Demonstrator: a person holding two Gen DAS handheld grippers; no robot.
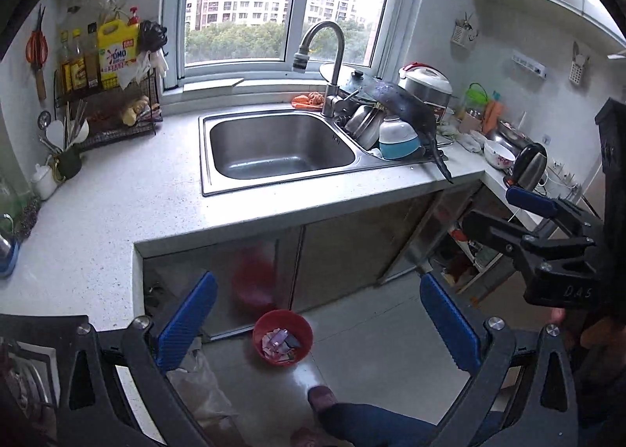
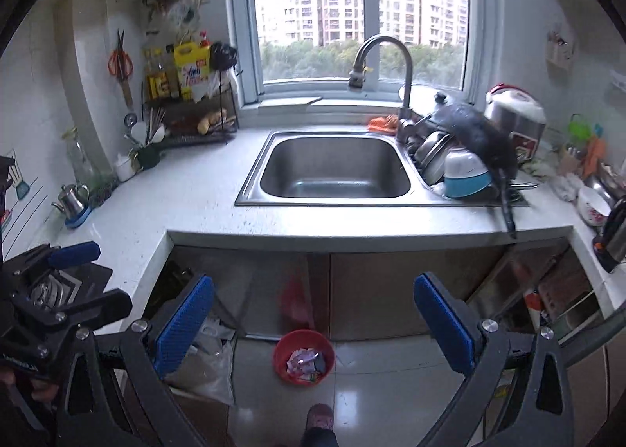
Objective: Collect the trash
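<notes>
Left tongs (image 1: 319,323) and right tongs (image 2: 313,323) gape wide, holding nothing. Red bin (image 2: 303,356) of scraps sits on floor below. Yellow jug (image 1: 117,51) on the worktop (image 1: 117,204) rack reads "OMO".

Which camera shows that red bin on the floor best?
The right wrist view: the red bin sits centred between the open fingers, wrappers visible inside. The left wrist view shows it too, equally whole but left of centre.

Left gripper (image 1: 319,327) and right gripper (image 2: 313,323): each carries two blue ribbed pads (image 1: 187,323) on black frame members with triangular cut-outs, joined by silver screws (image 1: 494,323). Pale raised lettering (image 1: 577,292) marks the right gripper's black body. Skin-toned fingers (image 1: 594,335) show behind it. Dark blue trouser leg (image 1: 375,421); maroon slipper (image 2: 321,416).
</notes>
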